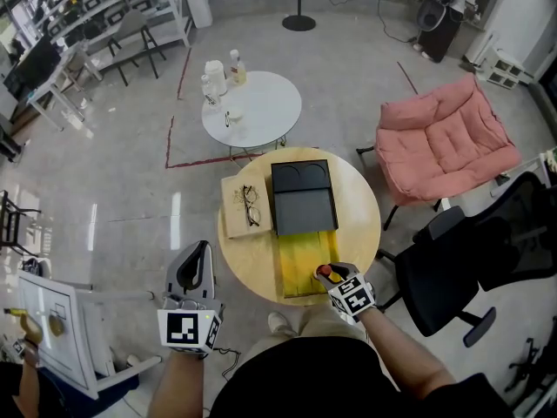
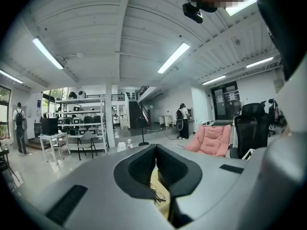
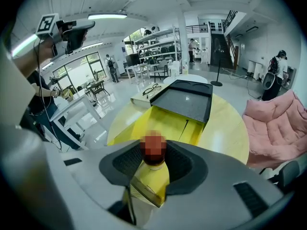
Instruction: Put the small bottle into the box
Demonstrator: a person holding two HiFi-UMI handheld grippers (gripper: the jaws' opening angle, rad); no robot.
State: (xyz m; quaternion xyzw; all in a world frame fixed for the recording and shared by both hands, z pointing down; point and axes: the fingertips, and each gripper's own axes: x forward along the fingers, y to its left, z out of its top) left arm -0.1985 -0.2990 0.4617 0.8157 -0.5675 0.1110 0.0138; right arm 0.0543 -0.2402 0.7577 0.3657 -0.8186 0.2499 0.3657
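A small bottle (image 1: 325, 273) with a red cap and yellow label (image 3: 151, 174) stands upright between the jaws of my right gripper (image 1: 331, 277), which is shut on it over the near edge of the round wooden table (image 1: 365, 225). Just beyond it lies the box (image 1: 301, 197), a black tray with a yellow flap (image 1: 305, 255) spread toward me; in the right gripper view the box (image 3: 184, 102) sits straight ahead. My left gripper (image 1: 195, 258) hangs off the table's left side, jaws shut on nothing (image 2: 155, 153).
Glasses (image 1: 251, 205) rest on a flat beige case (image 1: 233, 218) left of the box. A white round table (image 1: 261, 107) with bottles stands behind, a pink lounge chair (image 1: 444, 142) and black office chair (image 1: 461, 268) to the right, and a white stand (image 1: 61, 333) at lower left.
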